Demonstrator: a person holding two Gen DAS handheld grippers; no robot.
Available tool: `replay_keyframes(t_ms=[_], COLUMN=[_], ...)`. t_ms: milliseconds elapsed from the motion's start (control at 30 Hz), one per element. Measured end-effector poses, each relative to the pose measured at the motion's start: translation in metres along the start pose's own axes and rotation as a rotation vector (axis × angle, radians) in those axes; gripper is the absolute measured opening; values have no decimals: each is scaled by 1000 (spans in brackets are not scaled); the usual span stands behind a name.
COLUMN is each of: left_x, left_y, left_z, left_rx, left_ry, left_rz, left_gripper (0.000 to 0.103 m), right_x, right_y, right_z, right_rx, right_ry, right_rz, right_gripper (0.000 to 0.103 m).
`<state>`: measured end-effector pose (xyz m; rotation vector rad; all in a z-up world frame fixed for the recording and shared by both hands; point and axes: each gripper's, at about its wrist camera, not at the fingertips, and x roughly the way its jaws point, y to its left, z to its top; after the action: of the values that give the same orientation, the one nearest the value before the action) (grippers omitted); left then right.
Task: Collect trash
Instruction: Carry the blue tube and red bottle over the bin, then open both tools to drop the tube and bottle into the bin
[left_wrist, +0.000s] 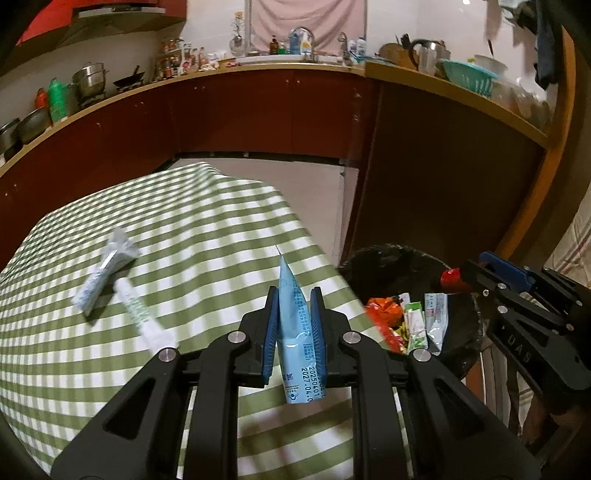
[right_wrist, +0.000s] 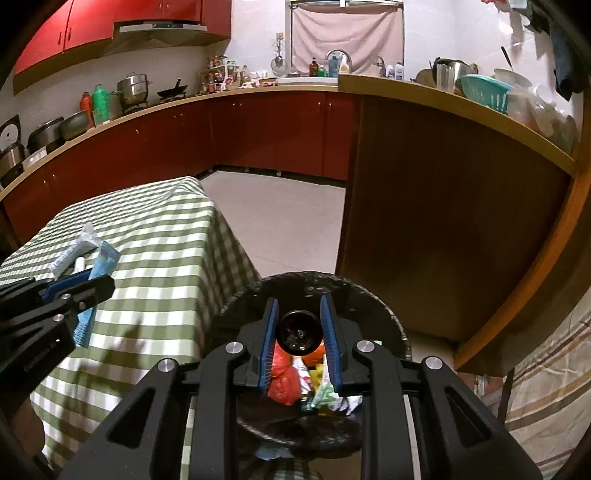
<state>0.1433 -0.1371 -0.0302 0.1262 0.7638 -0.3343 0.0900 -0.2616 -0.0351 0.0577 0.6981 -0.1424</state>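
My left gripper (left_wrist: 294, 295) is shut on a light blue printed packet (left_wrist: 299, 332), which stands up between the pads above the green checked table (left_wrist: 207, 236). A pale blue wrapper (left_wrist: 103, 273) and a white wrapper (left_wrist: 140, 317) lie on the cloth to the left. My right gripper (right_wrist: 299, 301) is shut on a small dark bottle (right_wrist: 298, 330), seen end on, above the black-lined trash bin (right_wrist: 351, 291). In the left wrist view the bottle's red cap (left_wrist: 451, 278) sticks out of the right gripper (left_wrist: 471, 275) over the bin (left_wrist: 388, 251).
The bin stands on the floor off the table's right corner and holds an orange bag (right_wrist: 282, 380) and several wrappers (left_wrist: 417, 325). Dark wooden cabinets (right_wrist: 443, 221) rise behind and right of it. Tiled floor (right_wrist: 280, 221) lies beyond the table.
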Motion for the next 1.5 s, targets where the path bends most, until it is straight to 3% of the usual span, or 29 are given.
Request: replay_keyframes(t_ms=[733, 933, 1033, 1333, 1500], left_x=[47, 58, 57, 50, 41], left_y=[-66, -67, -65, -50, -34], left_z=[22, 23, 24, 27, 24], left_rx=[95, 79, 70, 44, 23], left_ry=[-7, 21, 14, 0, -2], left_rz=[-12, -11, -4, 16, 34], left_gripper=[19, 31, 45, 59, 59], right_x=[28, 28, 27, 25, 20], right_y=[-38, -44, -44, -43, -31], right_z=[0, 1, 1, 1, 1], right_rx=[72, 95, 95, 101, 81], right_ry=[17, 8, 4, 6, -7], right_rz=[-2, -13, -16, -23, -30], right_gripper=[25, 35, 41, 53, 61])
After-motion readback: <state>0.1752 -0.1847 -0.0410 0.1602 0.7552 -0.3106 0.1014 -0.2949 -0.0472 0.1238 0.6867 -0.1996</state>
